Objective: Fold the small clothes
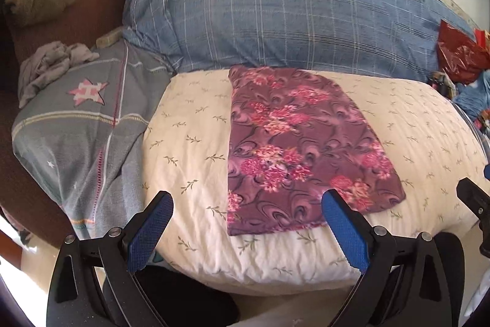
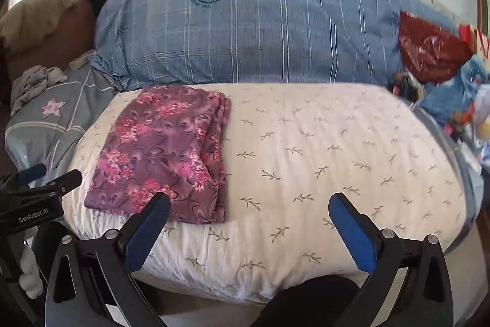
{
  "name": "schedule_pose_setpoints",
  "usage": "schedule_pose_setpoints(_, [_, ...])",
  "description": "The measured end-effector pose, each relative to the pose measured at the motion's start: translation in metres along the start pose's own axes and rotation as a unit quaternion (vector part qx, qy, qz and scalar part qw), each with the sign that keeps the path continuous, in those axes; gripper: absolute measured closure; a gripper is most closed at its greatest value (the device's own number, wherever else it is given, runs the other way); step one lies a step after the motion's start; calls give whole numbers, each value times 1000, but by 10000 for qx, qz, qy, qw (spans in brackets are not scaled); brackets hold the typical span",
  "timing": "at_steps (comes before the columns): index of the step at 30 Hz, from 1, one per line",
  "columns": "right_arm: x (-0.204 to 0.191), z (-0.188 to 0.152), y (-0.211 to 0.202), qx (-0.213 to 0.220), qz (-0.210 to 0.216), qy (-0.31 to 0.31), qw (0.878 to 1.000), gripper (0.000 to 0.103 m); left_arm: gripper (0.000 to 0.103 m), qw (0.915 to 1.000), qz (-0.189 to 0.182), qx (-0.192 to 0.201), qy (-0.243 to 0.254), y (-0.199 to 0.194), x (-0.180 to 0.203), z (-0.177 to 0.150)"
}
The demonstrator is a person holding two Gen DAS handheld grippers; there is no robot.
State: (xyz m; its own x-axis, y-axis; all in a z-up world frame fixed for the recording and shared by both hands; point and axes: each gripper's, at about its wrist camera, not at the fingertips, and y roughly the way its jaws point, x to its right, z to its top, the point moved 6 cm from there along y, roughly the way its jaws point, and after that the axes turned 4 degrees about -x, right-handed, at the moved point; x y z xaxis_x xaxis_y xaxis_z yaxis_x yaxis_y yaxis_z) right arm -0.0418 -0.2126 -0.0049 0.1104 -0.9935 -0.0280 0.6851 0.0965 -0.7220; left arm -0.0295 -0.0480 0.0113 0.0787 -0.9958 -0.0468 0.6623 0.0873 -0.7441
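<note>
Cream sprigged bedding (image 2: 306,143) underneath, both grippers, left gripper (image 1: 246,206) and right gripper (image 2: 249,209), spread wide, empty. Beyond them the floral garment (image 1: 300,149) lies flat: light, limp, likely slippery; pinch a near corner.

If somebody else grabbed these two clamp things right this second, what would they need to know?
Left gripper: open, empty, hovering at the near edge of the floral garment.
Right gripper: open, empty, over the bare cream pillow.
The garment lies flat on the pillow, already folded into a layered rectangle, stacked edges on its right side.
Crumpled grey clothing sits far left, apparently unfolded.
Left to do, probably: one more fold or set the garment aside, then fold the grey piece.
</note>
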Motion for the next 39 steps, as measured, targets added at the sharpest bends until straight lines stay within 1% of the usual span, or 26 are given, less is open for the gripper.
schedule_pose_setpoints(5, [-9,-6,-15,126,78,-147,9998,0,5,9999,-3,81,88,-17,2,-6])
schedule_pose_setpoints(10, [-15,-9,-16,107,82,-184,9997,0,5,9998,14,181,100,-26,-1,-5])
schedule_pose_setpoints(16, [-16,-8,-19,142,20,-246,9996,0,5,9998,-82,194,-22,-26,-5,0])
schedule_pose_setpoints(23, [-8,-5,-18,96,-48,-160,9998,0,5,9998,-72,161,29,-22,-2,3])
schedule_pose_setpoints(30, [-6,2,-19,163,-260,-347,9989,0,5,9998,-98,99,110,-19,7,1])
schedule_pose_setpoints(36, [-4,-2,-15,102,-280,-437,9986,0,5,9997,-134,22,212,-15,16,2])
schedule_pose_setpoints(39, [0,-2,-14,82,-279,-421,9987,0,5,9995,-219,-32,224,-14,19,2])
